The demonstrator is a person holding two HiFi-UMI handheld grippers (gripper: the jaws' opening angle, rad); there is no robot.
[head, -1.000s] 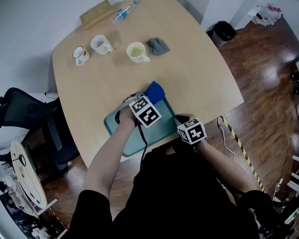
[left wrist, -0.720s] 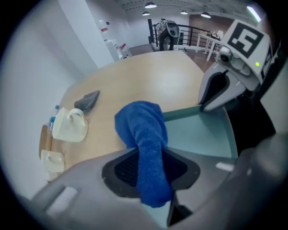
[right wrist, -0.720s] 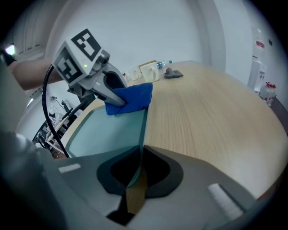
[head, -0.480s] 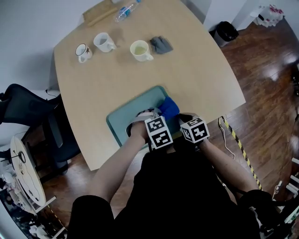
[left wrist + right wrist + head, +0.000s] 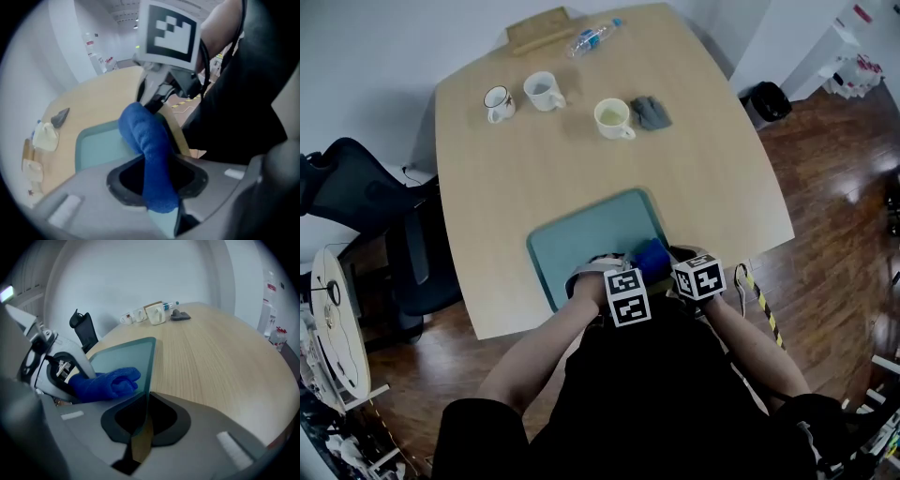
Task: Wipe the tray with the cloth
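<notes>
A teal tray (image 5: 581,239) lies at the near edge of the wooden table (image 5: 703,178). My left gripper (image 5: 628,278) is shut on a blue cloth (image 5: 652,257), which rests on the tray's near right corner. In the left gripper view the cloth (image 5: 149,152) runs up from between the jaws, over the tray (image 5: 98,146). My right gripper (image 5: 687,267) holds the tray's right near rim; in the right gripper view the tray's rim (image 5: 149,373) runs straight into the shut jaws. The cloth (image 5: 107,383) lies just left of that rim.
At the table's far side stand a cream mug (image 5: 612,117), two white mugs (image 5: 546,91) (image 5: 497,101), a grey rag (image 5: 652,112), a plastic bottle (image 5: 592,37) and a wooden board (image 5: 541,30). A black office chair (image 5: 356,202) stands on the left, a black bin (image 5: 769,101) on the right.
My left gripper has dragged the blue cloth from the tray's far right corner along its right side to the near right corner. The right gripper has stayed on the rim.
</notes>
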